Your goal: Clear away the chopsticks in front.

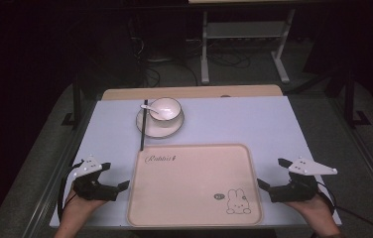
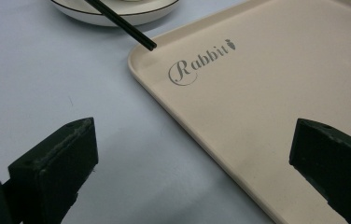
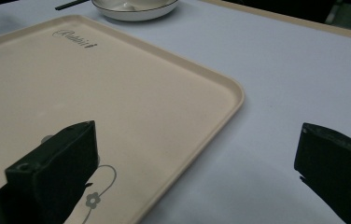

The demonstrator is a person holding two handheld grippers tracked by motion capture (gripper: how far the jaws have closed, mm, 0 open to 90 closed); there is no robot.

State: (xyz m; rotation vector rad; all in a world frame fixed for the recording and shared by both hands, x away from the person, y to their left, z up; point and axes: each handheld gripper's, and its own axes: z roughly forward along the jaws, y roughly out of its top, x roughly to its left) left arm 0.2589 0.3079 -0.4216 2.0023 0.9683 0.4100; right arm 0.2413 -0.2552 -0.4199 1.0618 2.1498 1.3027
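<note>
A cream tray (image 1: 189, 198) printed "Rabbit" at its far left corner, with a rabbit drawing near right, lies at the table's (image 1: 254, 124) near edge. Beyond it, a white bowl (image 1: 165, 110) holding a spoon (image 1: 151, 108) sits on a saucer (image 1: 167, 130), black chopsticks (image 1: 143, 126) alongside. The left gripper (image 1: 114, 177) and right gripper (image 1: 271, 174) flank the tray, jaws spread wide, empty.

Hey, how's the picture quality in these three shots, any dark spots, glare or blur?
High view: the table and tray are evenly lit, the room behind falls nearly black, no glare. Left gripper view: the tray lettering is sharp, the near black jaws slightly soft. Right gripper view: the far plate is mildly blurred, with soft shadows.
</note>
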